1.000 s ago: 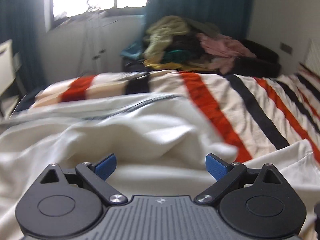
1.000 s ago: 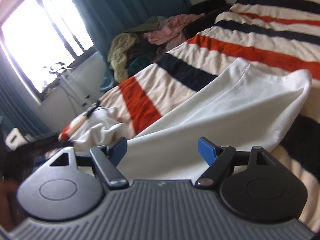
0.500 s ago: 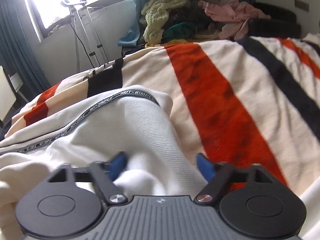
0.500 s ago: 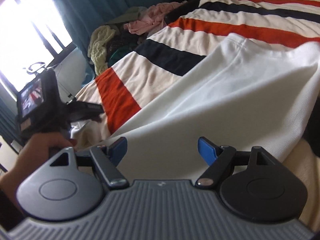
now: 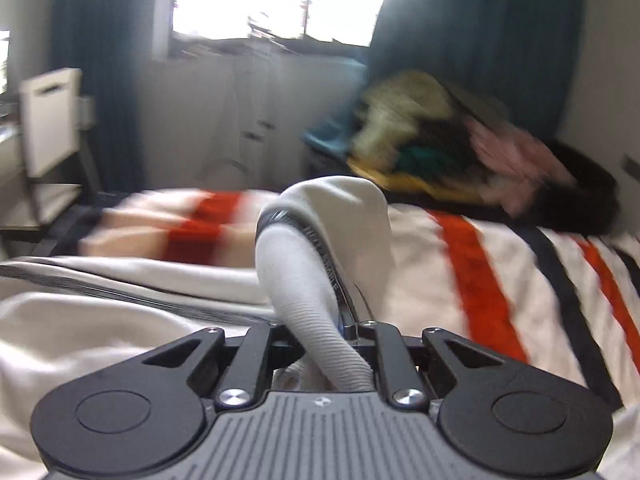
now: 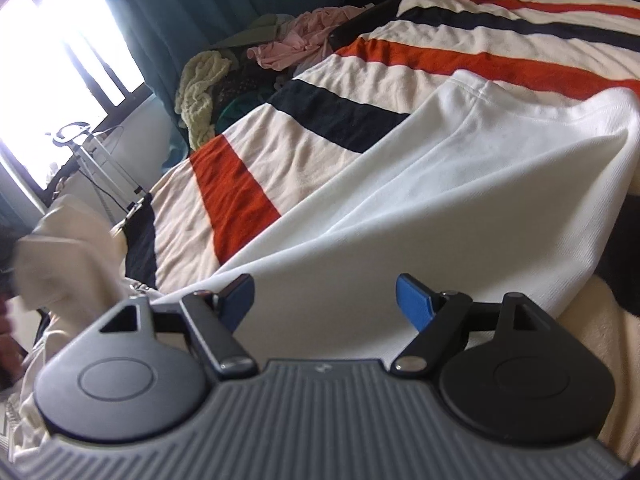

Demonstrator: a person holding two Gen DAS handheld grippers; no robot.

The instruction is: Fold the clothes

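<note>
The left gripper (image 5: 340,336) is closing on a bunched fold of the white garment (image 5: 324,240), and the cloth is plainly between its jaws: a ribbed band and a dark printed trim stand up out of the pinch in a hump right in front of the camera. The rest of that garment trails away to the left of the view and lies low across the striped bedspread (image 5: 480,280). The right gripper (image 6: 326,300) is wide open with nothing between its blue pads (image 6: 414,300); it hangs just above a smooth spread of the same white garment (image 6: 440,184), which runs forward and to the right from it, its hemmed edge lying along the far side against the bedspread (image 6: 280,148). In the right view the lifted bunch shows at the far left edge, so the garment's long axis seems to run across from one gripper to the other. The left end is already taken; the free end lies directly under and ahead of the right gripper, which is the nearer one for it and would probably have to drop onto the cloth and pinch an edge before any fold can be carried over. A pile of clothes (image 6: 240,76) sits well apart beyond the bed, near the curtain (image 6: 200,8).
</note>
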